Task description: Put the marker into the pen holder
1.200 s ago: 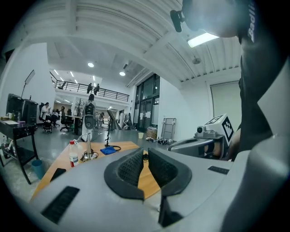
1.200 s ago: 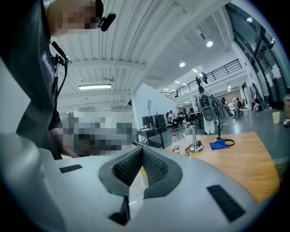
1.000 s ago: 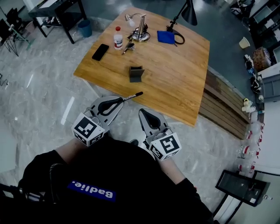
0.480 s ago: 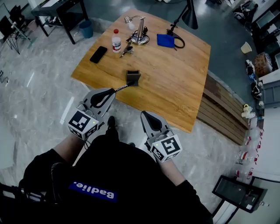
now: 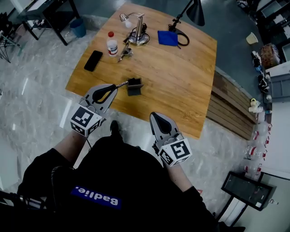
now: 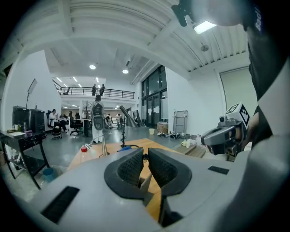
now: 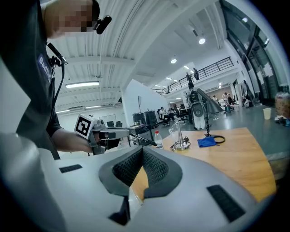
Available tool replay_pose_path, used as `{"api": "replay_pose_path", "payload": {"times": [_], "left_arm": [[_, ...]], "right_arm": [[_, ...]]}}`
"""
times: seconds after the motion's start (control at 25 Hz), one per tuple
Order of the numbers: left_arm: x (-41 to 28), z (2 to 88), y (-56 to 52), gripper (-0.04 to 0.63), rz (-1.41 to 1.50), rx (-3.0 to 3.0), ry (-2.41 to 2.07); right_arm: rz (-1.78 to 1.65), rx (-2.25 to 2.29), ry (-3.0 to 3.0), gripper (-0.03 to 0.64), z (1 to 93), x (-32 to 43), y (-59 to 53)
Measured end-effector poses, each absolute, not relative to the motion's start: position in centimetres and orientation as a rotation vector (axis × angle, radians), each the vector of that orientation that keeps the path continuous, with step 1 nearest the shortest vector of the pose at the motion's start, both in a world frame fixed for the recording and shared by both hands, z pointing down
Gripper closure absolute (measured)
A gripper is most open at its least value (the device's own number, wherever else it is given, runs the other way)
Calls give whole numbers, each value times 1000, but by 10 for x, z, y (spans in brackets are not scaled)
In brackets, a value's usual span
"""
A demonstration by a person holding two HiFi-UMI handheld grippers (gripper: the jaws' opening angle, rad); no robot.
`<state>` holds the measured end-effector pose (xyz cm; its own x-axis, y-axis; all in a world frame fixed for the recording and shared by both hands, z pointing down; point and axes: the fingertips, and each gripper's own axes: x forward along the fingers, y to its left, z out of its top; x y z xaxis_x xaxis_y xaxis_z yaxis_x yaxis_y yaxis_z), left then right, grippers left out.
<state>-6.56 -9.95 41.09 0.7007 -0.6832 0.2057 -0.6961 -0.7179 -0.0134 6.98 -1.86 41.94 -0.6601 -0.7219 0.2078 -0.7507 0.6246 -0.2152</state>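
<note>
A dark grey pen holder stands on the wooden table near its front left edge. My left gripper is shut on a black marker, which points right, its tip just left of the holder and close to its rim. In the left gripper view the jaws are pressed together with the marker's end between them. My right gripper hangs shut and empty at the table's front edge, right of the holder. The right gripper view shows its closed jaws and the left gripper holding the marker.
Towards the table's far side are a black phone, a red-capped bottle, keys, a silver lamp, a blue cloth and a black desk lamp. Wooden boards lie right of the table.
The left gripper has carried the marker forward over the table edge, up to the pen holder's left side. The right gripper has moved up to the table's front edge.
</note>
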Motion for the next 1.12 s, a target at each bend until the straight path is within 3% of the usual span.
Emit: {"api": "replay_pose_path", "payload": {"times": [0.52, 1.12], "left_arm": [[-42, 504, -180, 552, 644, 2798, -799], [-22, 560, -197, 552, 897, 2763, -469]], "right_arm": [[555, 1372, -2601, 611, 447, 66, -73], [583, 1428, -2540, 611, 453, 54, -114]]}}
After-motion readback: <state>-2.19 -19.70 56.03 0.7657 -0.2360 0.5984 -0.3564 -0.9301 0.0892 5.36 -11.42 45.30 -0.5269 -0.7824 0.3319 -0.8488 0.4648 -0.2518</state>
